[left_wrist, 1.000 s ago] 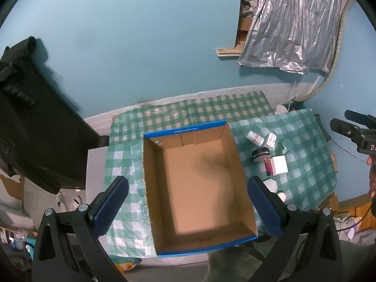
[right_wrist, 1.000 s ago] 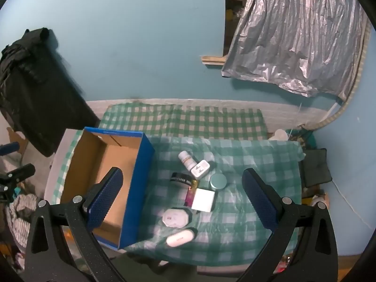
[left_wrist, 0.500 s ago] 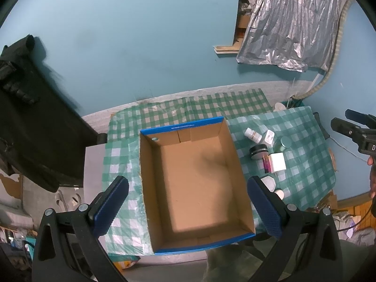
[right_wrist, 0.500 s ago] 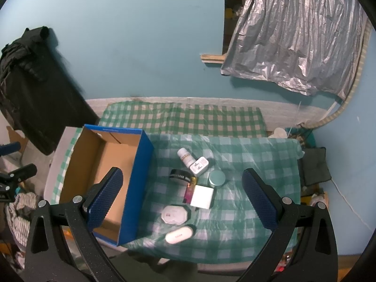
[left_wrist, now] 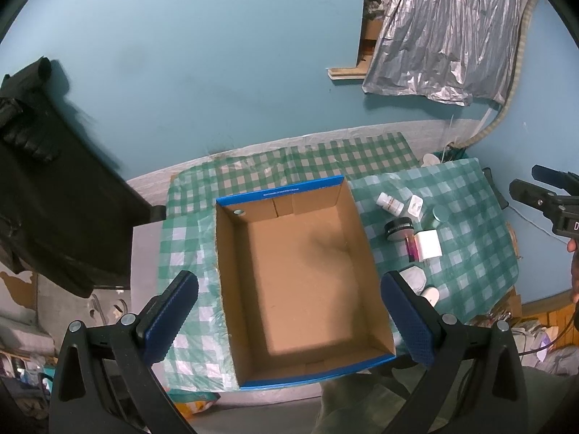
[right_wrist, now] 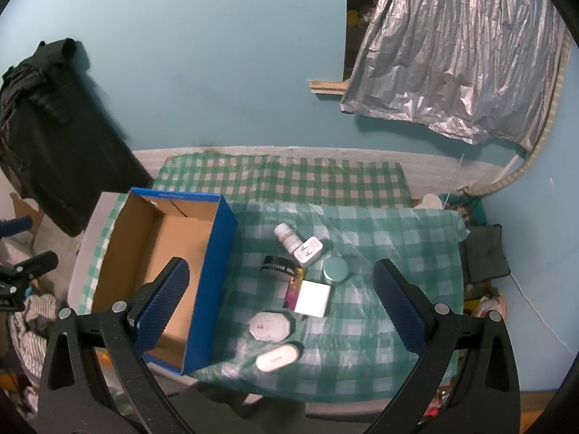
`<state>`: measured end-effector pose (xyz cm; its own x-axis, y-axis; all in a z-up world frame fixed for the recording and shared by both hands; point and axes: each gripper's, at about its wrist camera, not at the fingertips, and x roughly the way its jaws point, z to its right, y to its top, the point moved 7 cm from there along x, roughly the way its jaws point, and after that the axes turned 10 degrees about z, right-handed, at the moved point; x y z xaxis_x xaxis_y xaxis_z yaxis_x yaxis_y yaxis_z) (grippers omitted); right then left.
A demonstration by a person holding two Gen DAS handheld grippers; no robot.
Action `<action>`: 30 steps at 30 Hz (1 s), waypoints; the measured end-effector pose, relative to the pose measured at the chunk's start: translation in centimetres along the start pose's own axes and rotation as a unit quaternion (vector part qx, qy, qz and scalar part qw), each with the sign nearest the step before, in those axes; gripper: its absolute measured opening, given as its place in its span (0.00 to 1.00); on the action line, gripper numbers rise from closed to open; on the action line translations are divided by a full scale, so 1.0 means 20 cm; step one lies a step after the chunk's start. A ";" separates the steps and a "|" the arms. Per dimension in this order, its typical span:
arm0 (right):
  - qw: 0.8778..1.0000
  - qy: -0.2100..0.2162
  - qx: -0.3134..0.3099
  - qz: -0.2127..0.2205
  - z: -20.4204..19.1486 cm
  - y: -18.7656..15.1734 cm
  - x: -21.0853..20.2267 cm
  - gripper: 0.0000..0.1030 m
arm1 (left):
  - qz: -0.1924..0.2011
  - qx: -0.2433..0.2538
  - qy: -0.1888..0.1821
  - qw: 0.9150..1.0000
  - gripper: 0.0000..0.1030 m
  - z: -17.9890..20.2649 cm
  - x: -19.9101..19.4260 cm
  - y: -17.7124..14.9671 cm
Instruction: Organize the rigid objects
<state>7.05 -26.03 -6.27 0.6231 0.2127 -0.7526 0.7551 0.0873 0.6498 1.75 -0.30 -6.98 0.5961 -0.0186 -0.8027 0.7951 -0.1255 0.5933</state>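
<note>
My left gripper (left_wrist: 289,311) hangs high over the cardboard box (left_wrist: 300,278) with its jaws spread wide and nothing between them; the box sits open and bare on the checked tablecloth (right_wrist: 380,224). To its right, my right gripper (right_wrist: 278,303) is just as wide and just as empty above the cluster of small containers lying near the box: a white bottle (right_wrist: 286,237) on its side, a white charger block (right_wrist: 308,251), a black-banded jar (right_wrist: 278,267), a teal-lidded tin (right_wrist: 336,269), a white carton (right_wrist: 313,298), an octagonal compact (right_wrist: 270,325) and an oval white case (right_wrist: 278,358). All look light, stiff and smooth, so I judge each wants a grip across its narrow sides, the round ones likely to slip. Labels are too small to read, and the purple item beside the carton is half hidden.
</note>
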 end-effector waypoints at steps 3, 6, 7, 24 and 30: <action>1.000 0.001 -0.001 0.000 0.00 -0.01 -0.01 0.98 | 0.000 0.000 0.000 1.000 0.99 -0.01 0.00 0.00; 1.000 0.001 -0.003 -0.002 -0.02 -0.02 -0.01 0.98 | 0.000 0.000 0.000 1.000 0.99 -0.01 0.00 0.00; 1.000 0.001 -0.003 -0.002 -0.02 -0.03 -0.01 0.98 | 0.000 0.000 0.000 1.000 0.99 -0.01 0.00 0.00; 1.000 -0.001 -0.004 -0.008 -0.05 -0.01 0.01 0.98 | -0.002 0.000 0.000 1.000 0.99 -0.03 0.00 0.00; 1.000 -0.002 -0.005 -0.010 -0.05 -0.02 0.01 0.98 | -0.003 0.000 0.000 1.000 0.99 -0.05 0.00 -0.01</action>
<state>6.70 -24.96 -6.60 0.6081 0.2074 -0.7663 0.7659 0.1010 0.6350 1.67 0.74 -7.11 0.5918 -0.0181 -0.8059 0.7983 -0.1256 0.5890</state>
